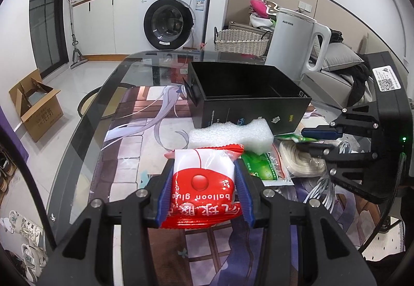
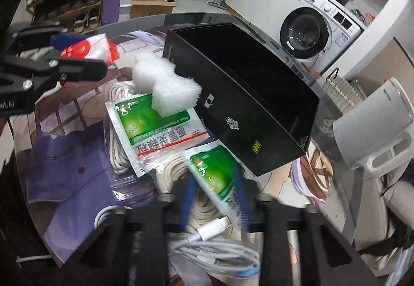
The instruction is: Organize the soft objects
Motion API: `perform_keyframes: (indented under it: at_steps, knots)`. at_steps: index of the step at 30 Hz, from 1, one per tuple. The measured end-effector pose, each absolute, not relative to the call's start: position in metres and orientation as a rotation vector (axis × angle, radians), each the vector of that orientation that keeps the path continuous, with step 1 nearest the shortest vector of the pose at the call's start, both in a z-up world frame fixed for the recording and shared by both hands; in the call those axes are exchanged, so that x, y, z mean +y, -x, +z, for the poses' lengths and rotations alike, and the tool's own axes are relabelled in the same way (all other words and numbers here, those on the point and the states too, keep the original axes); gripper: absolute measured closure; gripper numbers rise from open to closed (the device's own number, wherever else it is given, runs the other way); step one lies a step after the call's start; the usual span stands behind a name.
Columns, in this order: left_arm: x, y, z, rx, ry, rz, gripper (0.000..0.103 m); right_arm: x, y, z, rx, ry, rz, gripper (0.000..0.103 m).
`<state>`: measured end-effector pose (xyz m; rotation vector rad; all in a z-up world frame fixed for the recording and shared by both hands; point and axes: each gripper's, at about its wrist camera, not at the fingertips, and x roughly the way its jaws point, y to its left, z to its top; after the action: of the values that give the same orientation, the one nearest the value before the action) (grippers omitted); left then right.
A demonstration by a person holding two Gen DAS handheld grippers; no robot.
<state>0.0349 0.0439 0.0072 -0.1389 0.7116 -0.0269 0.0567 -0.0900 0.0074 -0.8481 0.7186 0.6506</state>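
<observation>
My left gripper is shut on a red-and-white balloon glue packet, held above the printed mat; the same gripper and packet show at the left of the right wrist view. My right gripper is low over the pile, its blurred blue fingers pressed against the sides of a green-and-white sachet. A second green sachet lies under a white foam block. Behind them stands an open black box, which looks empty. From the left wrist view the right gripper is at the right.
A beige coiled cable and a white USB cable lie under my right gripper. A white kettle stands behind the box. The printed mat covers the round glass table.
</observation>
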Motion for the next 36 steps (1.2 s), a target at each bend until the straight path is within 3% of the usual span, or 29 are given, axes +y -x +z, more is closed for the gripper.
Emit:
perform_keyframes:
  at_steps: [2, 7, 27, 36]
  knots:
    - [0.043, -0.035, 0.007, 0.712, 0.137, -0.027, 0.06, -0.093, -0.056, 0.011, 0.702, 0.831, 0.648, 0.093]
    - [0.044, -0.033, 0.012, 0.693, 0.141, -0.024, 0.06, -0.113, -0.054, 0.037, 0.673, 0.684, 0.706, 0.097]
    - [0.022, -0.066, 0.056, 0.613, 0.104, -0.063, 0.06, -0.151, -0.062, 0.119, 0.562, 0.419, 0.783, 0.098]
    - [0.012, -0.104, 0.064, 0.591, 0.08, -0.089, 0.06, -0.149, -0.092, 0.122, 0.556, 0.344, 0.771, 0.098]
